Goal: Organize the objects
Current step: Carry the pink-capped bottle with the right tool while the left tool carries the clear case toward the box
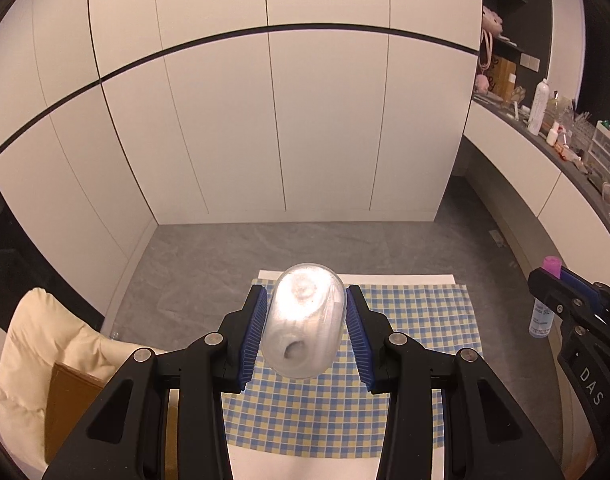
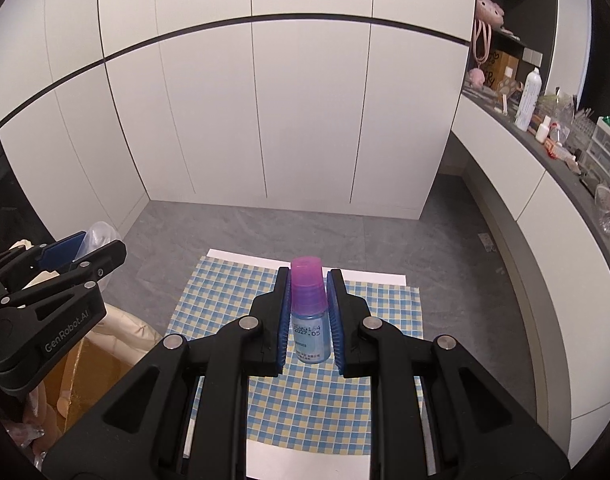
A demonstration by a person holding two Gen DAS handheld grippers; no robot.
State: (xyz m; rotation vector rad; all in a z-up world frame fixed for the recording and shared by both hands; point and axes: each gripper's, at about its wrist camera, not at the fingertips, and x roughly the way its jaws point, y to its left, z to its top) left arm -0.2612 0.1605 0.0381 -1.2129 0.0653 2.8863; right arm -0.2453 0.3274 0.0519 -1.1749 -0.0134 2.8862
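While the left tool [image 1: 305, 328] is pinching a clear domed container [image 1: 304, 320] and the right tool [image 2: 309, 316] is pinching a small purple-capped bottle [image 2: 309, 314], both are hanging above the checkered cloth [image 2: 313, 400] on the bench. Carrying step, likely; next is choosing drop spots and lowering level.

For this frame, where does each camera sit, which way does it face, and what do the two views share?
Left wrist: on the left tool, looking forward and down along its fingers at the clear container it grips; the right tool shows at the right edge.
Right wrist: on the right tool, facing likewise, at the purple-capped bottle it grips; the left tool shows at left.
Shared: checkered cloth, white cabinets, cluttered counter.
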